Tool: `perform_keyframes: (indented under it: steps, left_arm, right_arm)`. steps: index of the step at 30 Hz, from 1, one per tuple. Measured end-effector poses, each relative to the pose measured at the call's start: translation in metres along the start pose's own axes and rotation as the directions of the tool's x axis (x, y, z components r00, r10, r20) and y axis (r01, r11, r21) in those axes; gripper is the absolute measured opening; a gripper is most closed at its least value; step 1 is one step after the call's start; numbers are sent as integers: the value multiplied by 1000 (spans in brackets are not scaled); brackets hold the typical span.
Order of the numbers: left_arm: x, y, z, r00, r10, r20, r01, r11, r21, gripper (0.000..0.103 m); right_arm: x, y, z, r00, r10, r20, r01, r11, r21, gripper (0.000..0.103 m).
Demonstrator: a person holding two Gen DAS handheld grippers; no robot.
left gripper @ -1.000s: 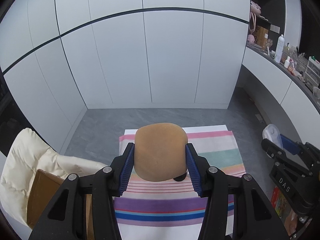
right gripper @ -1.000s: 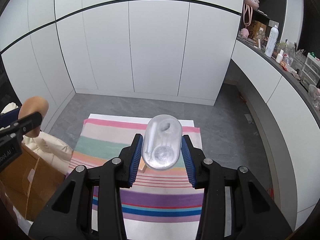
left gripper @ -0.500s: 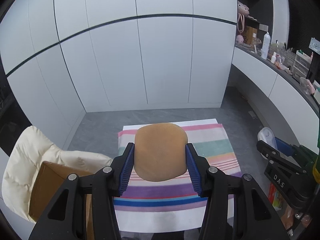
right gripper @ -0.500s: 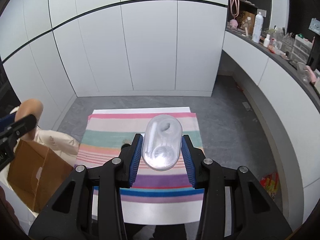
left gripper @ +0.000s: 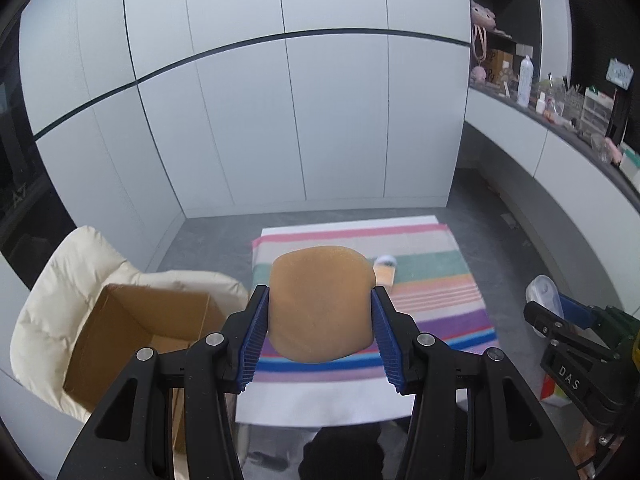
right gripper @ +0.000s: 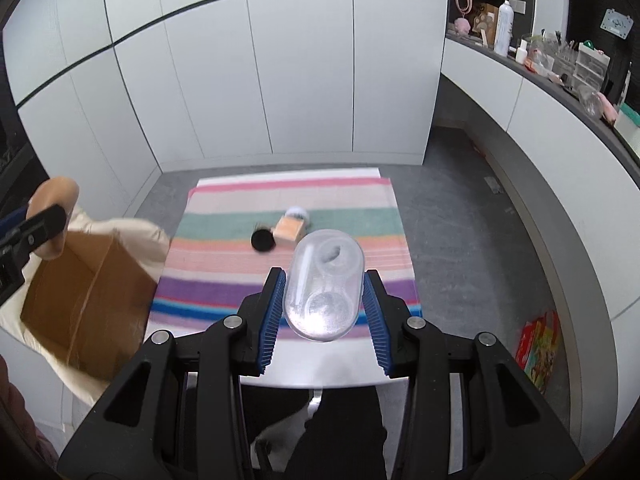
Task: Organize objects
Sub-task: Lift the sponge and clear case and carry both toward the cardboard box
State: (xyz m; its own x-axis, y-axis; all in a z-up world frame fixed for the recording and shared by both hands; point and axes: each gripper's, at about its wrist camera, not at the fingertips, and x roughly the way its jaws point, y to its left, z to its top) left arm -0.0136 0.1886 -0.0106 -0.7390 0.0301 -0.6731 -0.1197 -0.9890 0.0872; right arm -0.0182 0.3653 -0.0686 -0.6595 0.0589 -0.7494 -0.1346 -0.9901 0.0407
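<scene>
My left gripper (left gripper: pixel 318 334) is shut on a tan rounded sponge (left gripper: pixel 320 304), held high above the striped cloth (left gripper: pixel 436 308). My right gripper (right gripper: pixel 323 314) is shut on a clear oval plastic case (right gripper: pixel 324 288), also held above the cloth (right gripper: pixel 224 280). An open cardboard box (left gripper: pixel 132 336) sits on a cream cushion (left gripper: pixel 76 264) to the left; it also shows in the right wrist view (right gripper: pixel 80 300). On the cloth lie a peach bottle with a white cap (right gripper: pixel 291 227) and a black round lid (right gripper: pixel 263 240).
White cabinet doors (left gripper: pixel 280 120) fill the back. A grey counter (right gripper: pixel 560 76) with bottles and clutter runs along the right. A colourful package (right gripper: pixel 538 350) lies on the grey floor at the right.
Both grippers have pulled back and risen with their objects. The table now looks farther off, and the cardboard box, bottle and black lid have come into view.
</scene>
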Motion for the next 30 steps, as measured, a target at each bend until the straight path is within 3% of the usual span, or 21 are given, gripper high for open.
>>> perform_keyframes:
  steps: [6,11,30]
  left_arm:
    - [-10,2,-42,998,-40,-51,40,999,-8,51]
    - [-17,7,-66,997,-26,-73,26,1000,-7,51]
    - [-5,21,-74,994,-8,-106,7,1000,-14,51]
  right_arm:
    - [-13,4,-47,999,8,-41,-9,999,-31,41]
    - [-23,-1,-76,996,19,-85,-22,999,-37,41]
    - [-20,-5,-79,994,9,-105,-11,1000,-26,41]
